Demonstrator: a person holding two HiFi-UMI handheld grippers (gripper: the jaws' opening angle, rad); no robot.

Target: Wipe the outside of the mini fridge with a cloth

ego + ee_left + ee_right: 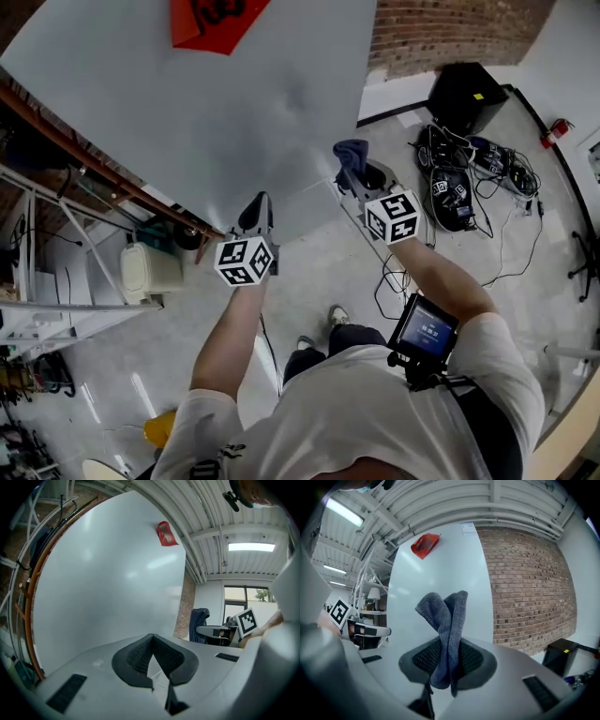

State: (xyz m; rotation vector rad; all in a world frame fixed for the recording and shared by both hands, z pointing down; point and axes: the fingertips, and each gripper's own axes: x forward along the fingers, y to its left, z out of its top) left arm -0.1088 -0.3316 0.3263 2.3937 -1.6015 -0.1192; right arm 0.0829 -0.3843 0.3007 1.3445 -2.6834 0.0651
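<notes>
The fridge's white side (pixel 187 94) fills the upper part of the head view, with a red sticker (pixel 211 19) near its top. My right gripper (pixel 361 176) is shut on a blue-grey cloth (pixel 351 153), whose folded end sticks out past the jaws (pixel 445 616) close to the white panel (pixel 440 569), near its right edge. My left gripper (pixel 261 199) points at the same panel (pixel 108 588), lower left of the cloth. Its jaws are shut (pixel 151 637) with nothing between them. Whether the cloth touches the panel I cannot tell.
A brick wall (pixel 450 28) stands right of the fridge. On the floor at right are a black box (pixel 466 94) and a tangle of cables (pixel 469 178). At left run a copper pipe (pixel 94 169), white shelving (pixel 47 281) and a white container (pixel 150 267).
</notes>
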